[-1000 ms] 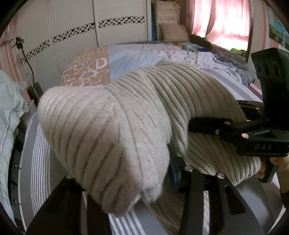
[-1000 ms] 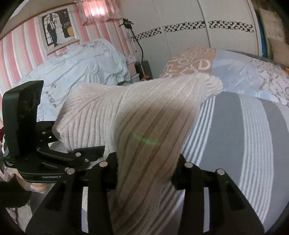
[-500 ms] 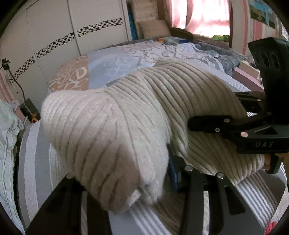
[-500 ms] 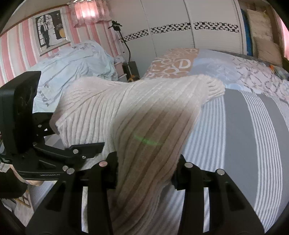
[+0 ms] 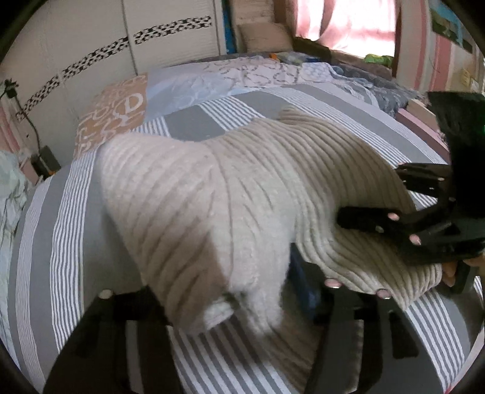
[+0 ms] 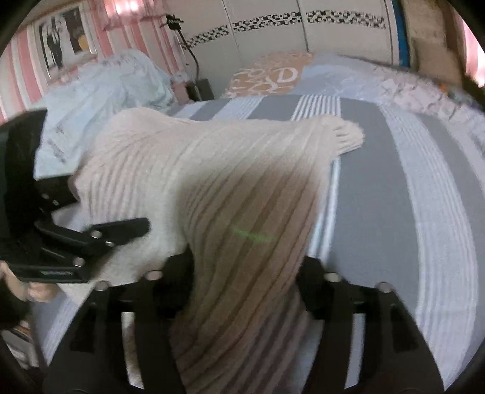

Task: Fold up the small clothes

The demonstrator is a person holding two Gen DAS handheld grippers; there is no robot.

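Observation:
A cream ribbed knit garment (image 5: 242,194) hangs over the grey striped bedspread (image 5: 54,230), held by both grippers. My left gripper (image 5: 230,300) is shut on one bunched edge of it; the cloth hides the fingertips. In the right wrist view the same knit garment (image 6: 212,188) drapes forward from my right gripper (image 6: 245,272), which is shut on it, and its far end touches the bedspread (image 6: 394,212). Each view shows the other gripper from the side: the right one (image 5: 394,218) at the right edge, the left one (image 6: 100,233) at the left edge.
Patterned pillows (image 5: 121,112) lie at the head of the bed. White wardrobe doors (image 6: 272,24) stand behind them. A heap of pale blue bedding (image 6: 100,88) sits to the left, and a curtained window (image 5: 348,24) glows at the back right.
Both grippers have lowered and tilted toward the bed with the garment. More striped bedspread shows now, and the garment's far end has come down onto it.

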